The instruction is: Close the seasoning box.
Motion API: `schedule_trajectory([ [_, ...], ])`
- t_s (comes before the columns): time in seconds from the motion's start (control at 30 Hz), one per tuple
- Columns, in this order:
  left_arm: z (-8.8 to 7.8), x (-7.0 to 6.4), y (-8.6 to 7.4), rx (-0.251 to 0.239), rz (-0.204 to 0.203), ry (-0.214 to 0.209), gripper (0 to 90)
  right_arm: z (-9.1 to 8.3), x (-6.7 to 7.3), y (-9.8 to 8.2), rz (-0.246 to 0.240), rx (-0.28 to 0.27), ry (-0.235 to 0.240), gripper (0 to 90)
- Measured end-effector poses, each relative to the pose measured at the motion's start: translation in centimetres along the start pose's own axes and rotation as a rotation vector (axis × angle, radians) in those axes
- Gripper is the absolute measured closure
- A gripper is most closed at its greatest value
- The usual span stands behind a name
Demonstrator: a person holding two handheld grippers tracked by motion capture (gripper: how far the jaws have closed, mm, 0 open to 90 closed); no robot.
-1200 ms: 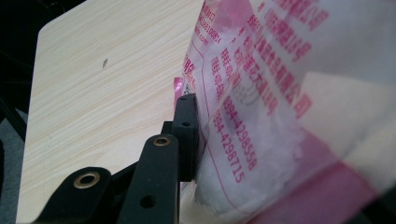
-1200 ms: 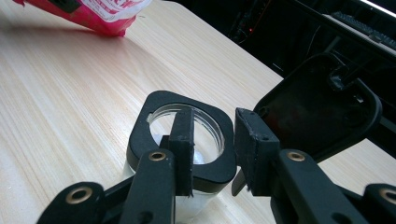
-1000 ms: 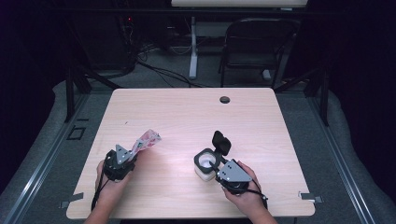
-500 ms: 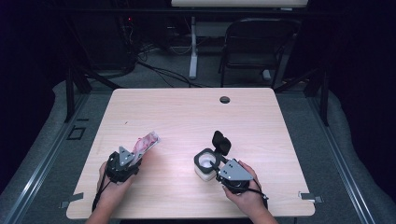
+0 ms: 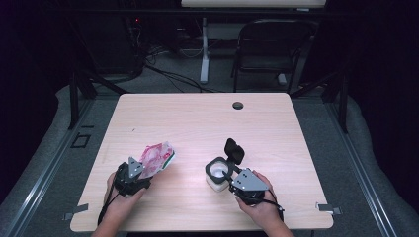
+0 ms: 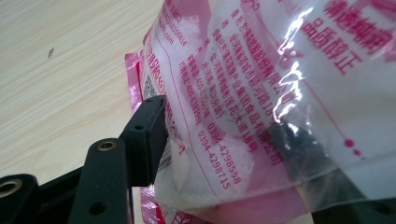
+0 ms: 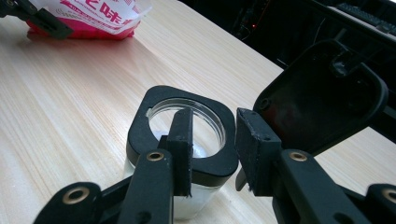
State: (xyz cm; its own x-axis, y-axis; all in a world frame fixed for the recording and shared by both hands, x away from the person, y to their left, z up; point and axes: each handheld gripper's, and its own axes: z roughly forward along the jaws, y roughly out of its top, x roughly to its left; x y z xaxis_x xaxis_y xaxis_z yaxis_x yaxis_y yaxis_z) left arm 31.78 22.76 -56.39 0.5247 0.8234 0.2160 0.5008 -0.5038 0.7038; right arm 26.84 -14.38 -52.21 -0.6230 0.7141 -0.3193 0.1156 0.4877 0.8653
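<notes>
Pink-and-clear bag of white granules lying on counter at front left, long axis slanting up-right away from left claw, near end sitting between jaws that have just been opening, one jaw at bag's side, other seen dimly through the film, pads looking eased off, not pressing. White jar with black rim and flipped-open lid standing right of centre, well apart from bag, right claw clamped on near rim, one finger inside mouth, other outside. Left hand nearer to bag; likely coming move turning on bag's far end pointing away from jar mouth, so regrip probably needed before tipping toward jar.
</notes>
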Motion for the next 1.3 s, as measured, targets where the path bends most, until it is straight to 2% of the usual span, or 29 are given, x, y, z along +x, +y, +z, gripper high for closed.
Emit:
schedule_trajectory([
  [0.2, 0.4, -0.4, 0.0, 0.023, 0.031, -0.015, 36.9, 0.0, 0.0, -0.1, 0.003, 0.004, 0.004, 66.9],
  [0.37, 0.3, -0.6, -0.1, 0.029, 0.058, -0.017, 36.4, -0.1, -0.3, -0.2, 0.019, 0.006, 0.002, 66.3],
  [0.83, -0.3, -1.4, -0.1, 0.014, 0.095, -0.024, 33.8, -0.2, -0.6, -0.3, 0.040, 0.008, -0.003, 60.5],
  [0.87, -0.6, -1.7, -0.1, 0.019, 0.113, -0.022, 33.8, -0.2, -0.6, -0.4, 0.039, 0.011, -0.007, 60.3],
  [0.97, -1.1, -2.1, -0.2, 0.012, 0.119, -0.027, 33.8, -0.2, -0.7, -0.4, 0.048, 0.010, -0.003, 59.9],
  [1.2, -2.6, -2.6, -0.3, -0.004, 0.114, -0.059, 34.0, -0.4, -0.8, -0.4, 0.062, 0.006, 0.006, 58.3],
  [1.3, -3.3, -2.7, -0.3, -0.014, 0.107, -0.069, 34.0, -0.5, -1.1, -0.3, 0.084, 0.005, 0.015, 57.4],
])
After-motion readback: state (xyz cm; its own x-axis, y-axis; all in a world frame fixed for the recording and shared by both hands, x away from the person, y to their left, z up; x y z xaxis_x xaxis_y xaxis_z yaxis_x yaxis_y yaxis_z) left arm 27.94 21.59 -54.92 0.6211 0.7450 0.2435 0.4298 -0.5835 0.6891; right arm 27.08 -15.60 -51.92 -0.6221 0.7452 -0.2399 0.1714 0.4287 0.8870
